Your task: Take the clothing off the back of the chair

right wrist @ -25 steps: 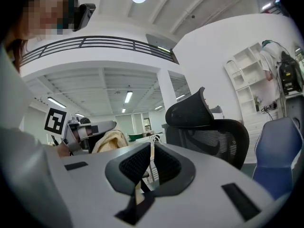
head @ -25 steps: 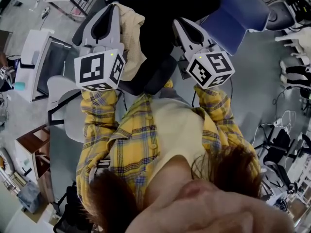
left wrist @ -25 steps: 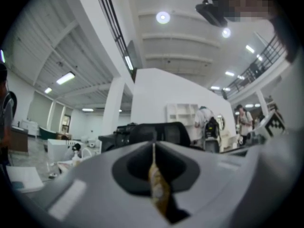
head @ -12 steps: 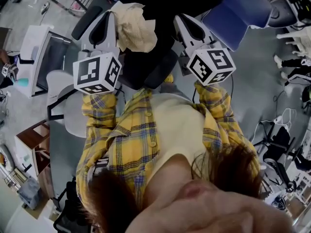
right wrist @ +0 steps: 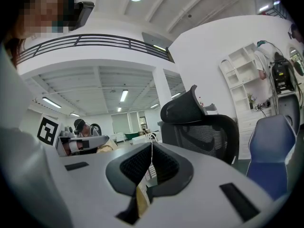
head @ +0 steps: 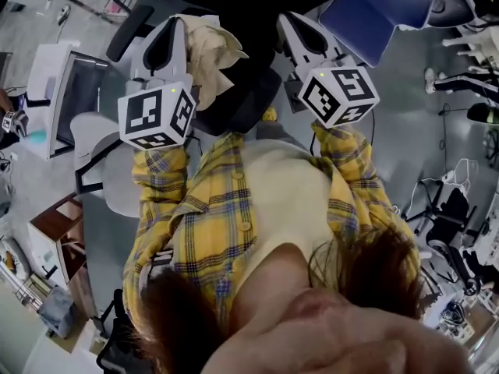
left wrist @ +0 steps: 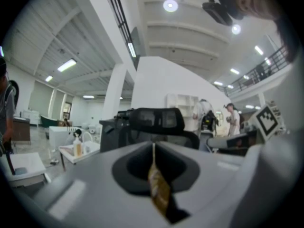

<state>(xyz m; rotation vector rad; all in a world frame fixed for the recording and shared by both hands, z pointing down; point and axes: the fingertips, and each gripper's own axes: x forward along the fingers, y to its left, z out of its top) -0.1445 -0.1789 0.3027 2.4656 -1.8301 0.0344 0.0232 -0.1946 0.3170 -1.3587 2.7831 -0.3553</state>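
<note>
The clothing [head: 209,51] is a crumpled beige cloth, bunched against the right side of my left gripper [head: 181,20]. That gripper is shut on it. In the left gripper view the jaws [left wrist: 153,144] meet, with a tan strip of the cloth [left wrist: 159,194] pinched low between them. The black mesh office chair [head: 251,92] stands just ahead, between the two grippers, and its headrest [left wrist: 152,120] shows straight in front. My right gripper [head: 285,34] is held level beside the chair back [right wrist: 202,133], apart from the cloth. Its jaws [right wrist: 152,144] are shut.
A blue chair [head: 376,12] stands to the right of the black one. On the left are a white desk with a monitor [head: 78,100] and a grey seat [head: 105,179]. People [left wrist: 232,120] stand at shelves far off. Cables and equipment lie on the floor at right.
The beige cloth, hanging flat along the left gripper before, has lifted, bunched and spread to the right. The left gripper has sunk slightly with it. The right gripper has kept still.
</note>
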